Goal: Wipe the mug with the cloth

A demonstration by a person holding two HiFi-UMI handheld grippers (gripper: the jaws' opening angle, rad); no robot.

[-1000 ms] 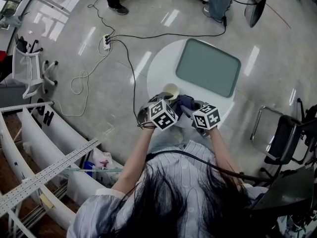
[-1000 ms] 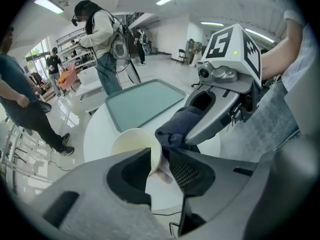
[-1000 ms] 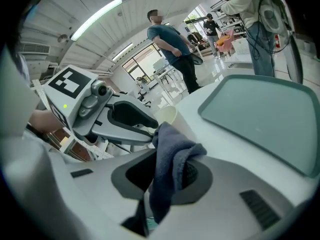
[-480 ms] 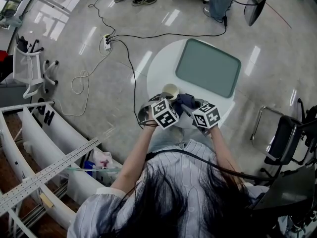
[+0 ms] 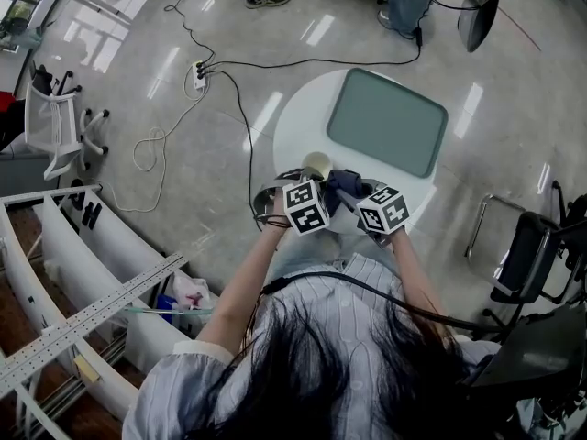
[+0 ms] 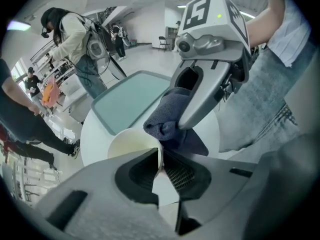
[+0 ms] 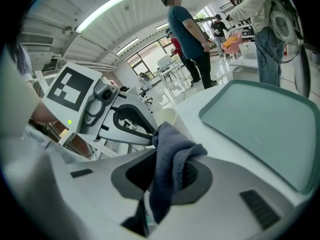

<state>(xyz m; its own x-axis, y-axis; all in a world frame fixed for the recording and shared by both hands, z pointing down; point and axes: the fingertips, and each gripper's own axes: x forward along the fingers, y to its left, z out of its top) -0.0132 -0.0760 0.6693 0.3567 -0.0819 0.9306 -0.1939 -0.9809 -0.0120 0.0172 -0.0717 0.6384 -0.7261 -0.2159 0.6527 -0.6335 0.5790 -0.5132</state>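
Observation:
A cream mug (image 5: 316, 165) sits at the near left edge of the round white table (image 5: 298, 122). My left gripper (image 5: 312, 183) is shut on the mug's rim (image 6: 159, 156), and the mug's pale inside (image 6: 131, 145) shows to the left of the jaws. My right gripper (image 5: 354, 193) is shut on a dark blue cloth (image 7: 172, 166), which bunches up between its jaws. In the left gripper view the cloth (image 6: 169, 118) presses against the mug's rim from the right. The right gripper view shows the mug (image 7: 167, 117) just beyond the cloth, with the left gripper (image 7: 144, 134) around it.
A teal tray (image 5: 387, 122) lies on the far half of the table. Cables and a power strip (image 5: 197, 78) trail over the floor at the left. A dark chair (image 5: 527, 255) stands at the right. People stand beyond the table (image 7: 189, 39).
Both grippers, with the mug and the cloth, have edged slightly farther over the table. At the top, a person's feet have shifted to the right.

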